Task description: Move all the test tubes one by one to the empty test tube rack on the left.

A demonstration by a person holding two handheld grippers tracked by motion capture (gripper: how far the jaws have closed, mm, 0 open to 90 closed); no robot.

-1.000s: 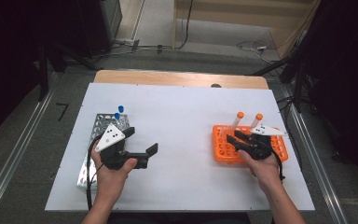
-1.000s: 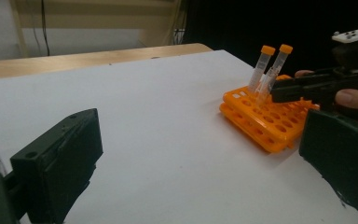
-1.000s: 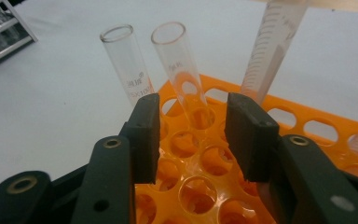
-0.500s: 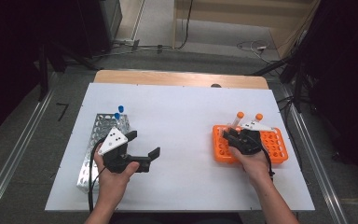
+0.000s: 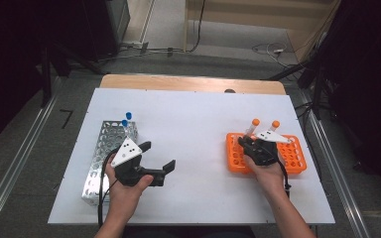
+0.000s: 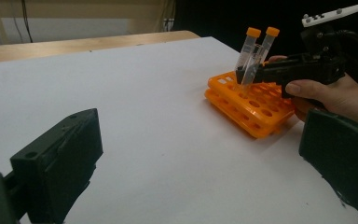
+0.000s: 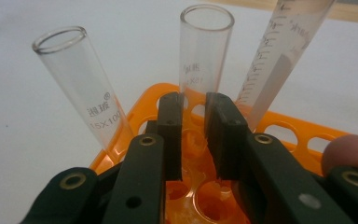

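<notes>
The right gripper (image 7: pixel 193 105) has just been closing and now pinches the uncapped glass tube (image 7: pixel 204 51) at centre frame, seated at the orange rack's (image 5: pixel 297 161) far-left corner. The grasp step appears complete; next comes a straight lift clear of neighbouring tubes. The left gripper (image 5: pixel 159 157), jaws spread, idles beside the metal rack (image 5: pixel 104 153) at lower left.
</notes>
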